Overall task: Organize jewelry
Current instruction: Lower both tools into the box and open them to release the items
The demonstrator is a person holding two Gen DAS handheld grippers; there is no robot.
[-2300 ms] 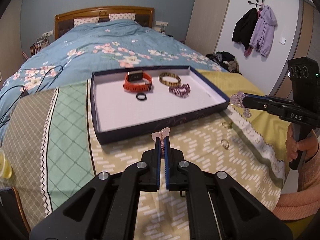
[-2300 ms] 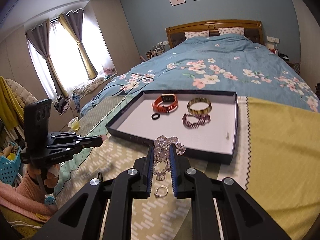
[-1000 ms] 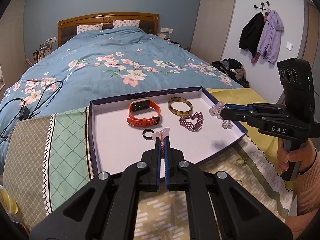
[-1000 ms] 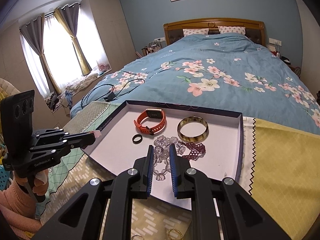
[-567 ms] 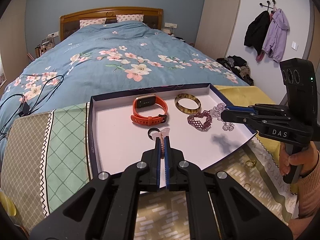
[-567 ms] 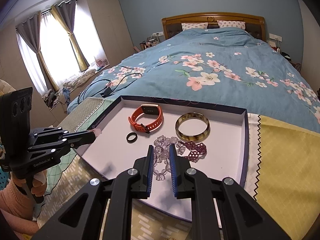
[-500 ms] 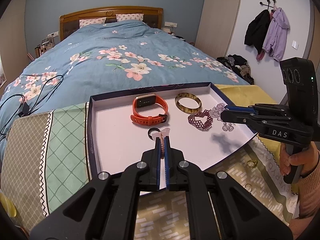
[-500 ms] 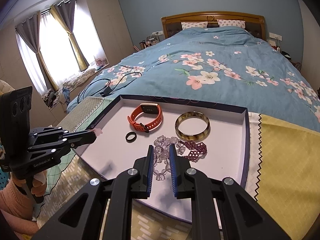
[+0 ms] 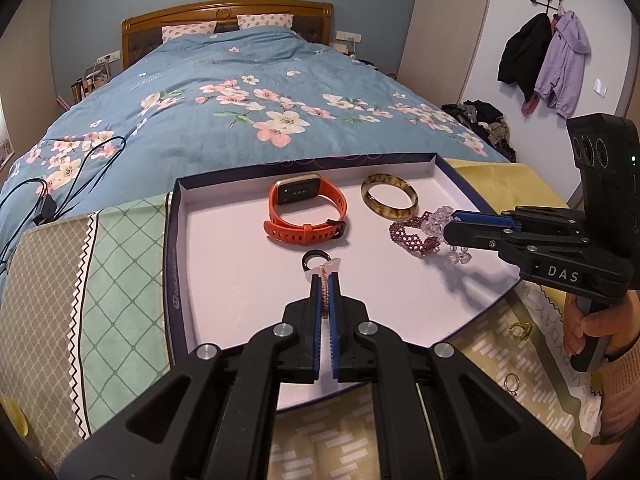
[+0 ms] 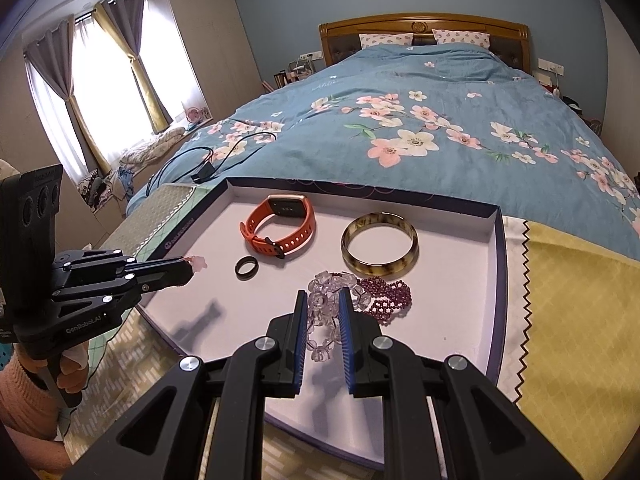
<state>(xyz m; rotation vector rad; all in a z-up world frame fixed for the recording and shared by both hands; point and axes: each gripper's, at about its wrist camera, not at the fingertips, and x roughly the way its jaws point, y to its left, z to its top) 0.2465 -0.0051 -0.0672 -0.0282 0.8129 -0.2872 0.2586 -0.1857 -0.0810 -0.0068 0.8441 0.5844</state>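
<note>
A dark blue tray (image 9: 173,240) (image 10: 499,240) with a white floor lies on the bed's patterned cover. In it are an orange watch (image 9: 306,216) (image 10: 280,224), a tortoiseshell bangle (image 9: 389,201) (image 10: 380,249), a purple bead bracelet (image 9: 412,236) (image 10: 386,298) and a black ring (image 9: 316,260) (image 10: 246,269). My left gripper (image 9: 325,280) (image 10: 188,268) is shut on a small pink piece (image 9: 329,267) just above the tray floor beside the black ring. My right gripper (image 10: 323,308) (image 9: 450,230) is shut on a clear bead bracelet (image 10: 326,312) (image 9: 438,220), held over the purple bracelet.
Two gold rings (image 9: 520,329) (image 9: 511,383) lie on the yellow patterned cover right of the tray. A blue floral quilt (image 9: 240,112) covers the bed beyond. Black cables (image 9: 48,200) lie at the left. Coats (image 9: 544,60) hang on the right wall.
Both grippers have moved forward from the cover to over the tray, each carrying its piece. In the last half second they came lower and closer to the tray floor.
</note>
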